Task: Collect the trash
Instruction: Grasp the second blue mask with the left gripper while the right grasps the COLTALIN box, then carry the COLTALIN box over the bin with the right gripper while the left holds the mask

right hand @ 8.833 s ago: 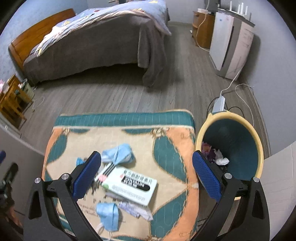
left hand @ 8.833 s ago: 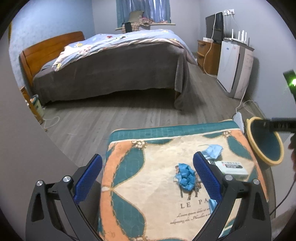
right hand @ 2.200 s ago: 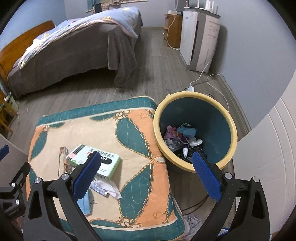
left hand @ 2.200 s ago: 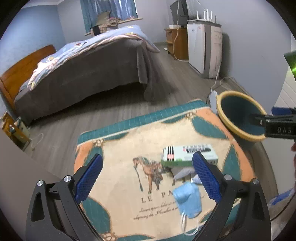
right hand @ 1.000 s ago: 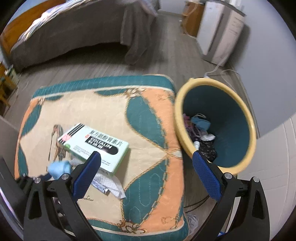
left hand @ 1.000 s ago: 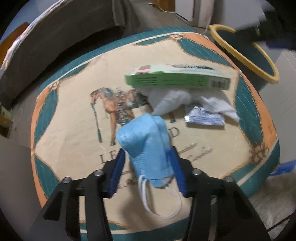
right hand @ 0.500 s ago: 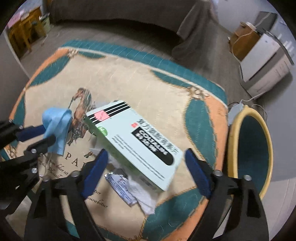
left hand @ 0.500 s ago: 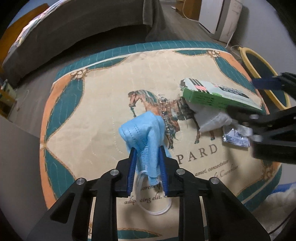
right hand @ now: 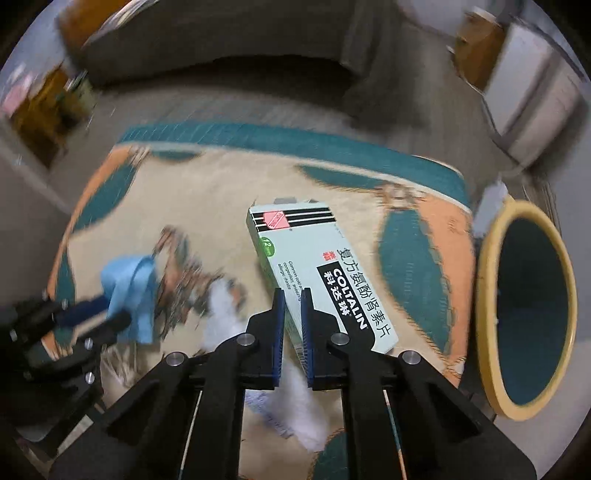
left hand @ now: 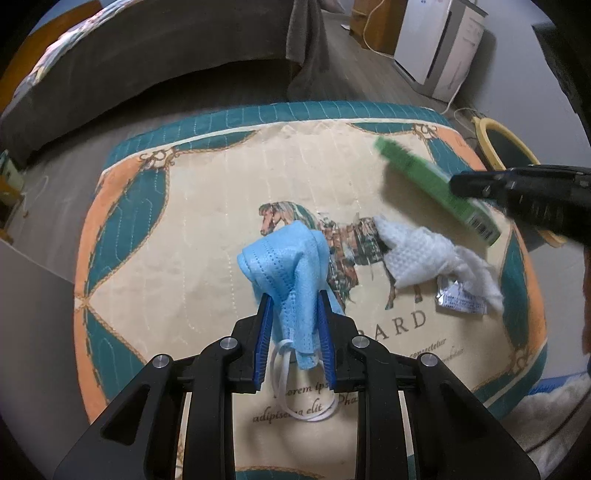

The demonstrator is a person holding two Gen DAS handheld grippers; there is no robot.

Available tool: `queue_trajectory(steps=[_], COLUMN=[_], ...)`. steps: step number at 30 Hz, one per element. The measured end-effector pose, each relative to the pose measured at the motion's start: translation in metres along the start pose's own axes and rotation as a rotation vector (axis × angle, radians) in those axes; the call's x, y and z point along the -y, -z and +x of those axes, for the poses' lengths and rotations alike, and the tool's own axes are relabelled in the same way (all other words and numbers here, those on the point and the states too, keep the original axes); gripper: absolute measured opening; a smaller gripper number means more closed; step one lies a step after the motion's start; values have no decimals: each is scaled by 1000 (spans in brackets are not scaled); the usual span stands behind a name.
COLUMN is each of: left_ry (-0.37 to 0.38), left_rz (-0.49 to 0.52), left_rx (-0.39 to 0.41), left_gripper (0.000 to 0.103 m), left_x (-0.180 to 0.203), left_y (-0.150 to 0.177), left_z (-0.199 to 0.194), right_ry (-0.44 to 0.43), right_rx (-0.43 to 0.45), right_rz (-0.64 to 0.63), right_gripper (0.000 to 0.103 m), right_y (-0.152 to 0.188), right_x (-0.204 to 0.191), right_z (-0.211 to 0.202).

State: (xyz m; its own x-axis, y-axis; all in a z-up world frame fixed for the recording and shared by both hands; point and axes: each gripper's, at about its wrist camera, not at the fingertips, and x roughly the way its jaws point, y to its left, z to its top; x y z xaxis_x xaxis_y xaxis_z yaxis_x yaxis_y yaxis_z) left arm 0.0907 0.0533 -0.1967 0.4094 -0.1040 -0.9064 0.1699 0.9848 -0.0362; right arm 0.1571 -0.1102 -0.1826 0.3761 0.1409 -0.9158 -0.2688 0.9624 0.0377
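My left gripper (left hand: pixel 293 299) is shut on a crumpled blue face mask (left hand: pixel 288 266) and holds it just above the patterned cloth (left hand: pixel 207 206); its white ear loop hangs down. My right gripper (right hand: pixel 293 293) is shut on the edge of a green and white medicine box (right hand: pixel 317 266), lifted off the cloth; it also shows in the left wrist view (left hand: pixel 436 188). A white tissue (left hand: pixel 424 258) and a foil packet (left hand: pixel 458 299) lie on the cloth. The yellow-rimmed teal trash bin (right hand: pixel 524 306) stands to the right of the cloth.
A bed with a grey cover (left hand: pixel 147 55) stands behind the cloth. A white appliance (left hand: pixel 439 40) and a wooden cabinet (left hand: pixel 373 22) stand at the back right, with a cable on the floor (left hand: pixel 458 103). Wood floor lies between.
My right gripper has closed on the medicine box and lifted it, uncovering the tissue. My left gripper has raised the mask a little.
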Motion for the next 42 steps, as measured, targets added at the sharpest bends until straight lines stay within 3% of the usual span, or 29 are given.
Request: queue_trajectory(steps=[8,13,14,15,17,20,24,31,35,42], left_ry=[-15,-20,-21,-21,-21,-26,-30,-36,-37,-37], left_rz=[-5,7,8,7,5,10,6,14,15,23], left_rx=[-9,-15,-16,-16,-19,-27,-29,-39,-39,8], left_gripper=[25,25,25,25,25,25,25,25,25,24], left_x=[-2,2,2,2,2,2,3,5,7,15], left_y=[-1,-2,-3,-3,-3,-3,-4,-5,-6,-16], left_z=[5,7,8,9,10,14,17,25,29,19], right_ry=[56,33,27,30,46,42,79,72,62,40], right_rx=[4,-6,-4,-2,-2,-27,-52,-89,-121,-76], right_rz=[168,270,274,267,233,170,113,43,42,48], right_gripper=[8,11,19,38,65,69,82,85,80,77], right_y=[-2,2,2,1,-1,-2,-4,-6,-4,-3], right_x=[52,82,84,86,86,82,83,86,86,82], right_z=[-6,-2,-3,-3,-1,9,23,45,56,37])
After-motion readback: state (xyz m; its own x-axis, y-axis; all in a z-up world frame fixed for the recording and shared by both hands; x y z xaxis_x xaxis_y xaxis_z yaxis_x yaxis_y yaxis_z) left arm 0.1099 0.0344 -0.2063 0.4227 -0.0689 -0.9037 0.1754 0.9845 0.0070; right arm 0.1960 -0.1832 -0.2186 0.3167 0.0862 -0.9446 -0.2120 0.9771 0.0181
